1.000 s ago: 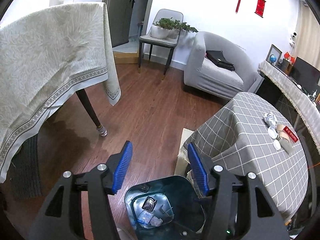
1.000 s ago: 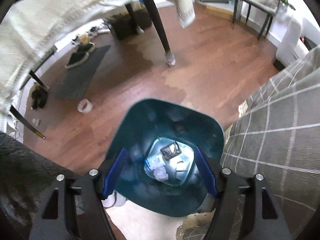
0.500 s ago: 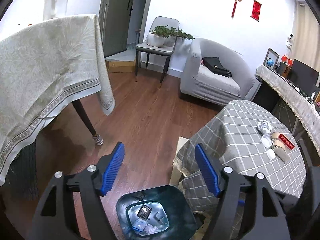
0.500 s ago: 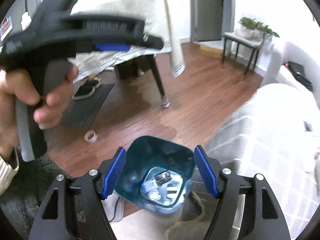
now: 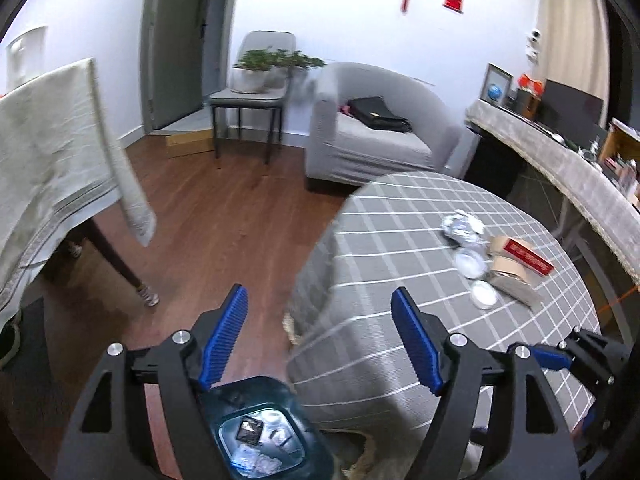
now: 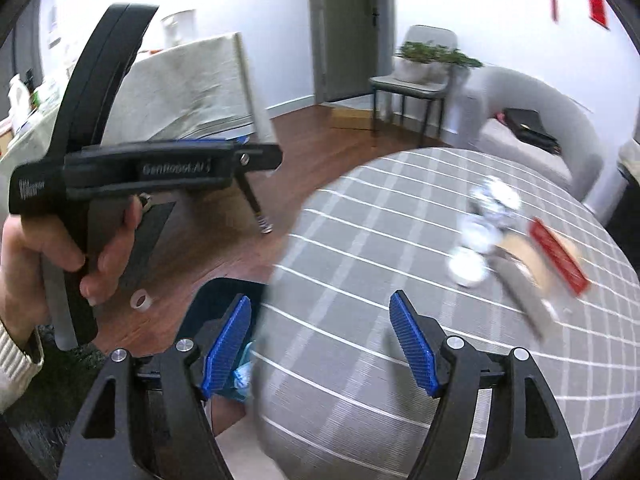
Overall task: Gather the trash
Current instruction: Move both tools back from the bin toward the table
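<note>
A dark teal trash bin (image 5: 264, 432) stands on the floor beside the round table, with scraps inside; its rim shows in the right wrist view (image 6: 216, 304). On the grey checked tablecloth (image 5: 400, 248) lie a crumpled foil ball (image 5: 460, 226), two clear round lids (image 5: 470, 262), a brown cardboard piece (image 5: 510, 276) and a red box (image 5: 528, 256). The same trash appears blurred in the right wrist view (image 6: 516, 248). My left gripper (image 5: 320, 340) is open and empty above the bin and table edge. My right gripper (image 6: 320, 344) is open and empty over the table's near edge.
A large table with a cream cloth (image 5: 48, 152) stands at left, its leg (image 5: 120, 268) on the wood floor. A grey armchair (image 5: 372, 132) and a chair with plants (image 5: 256, 80) stand behind. A tape roll (image 6: 141, 301) lies on the floor.
Both grippers have risen and swung from looking down into the bin toward the round table. The right wrist view now faces the trash on the tablecloth.
</note>
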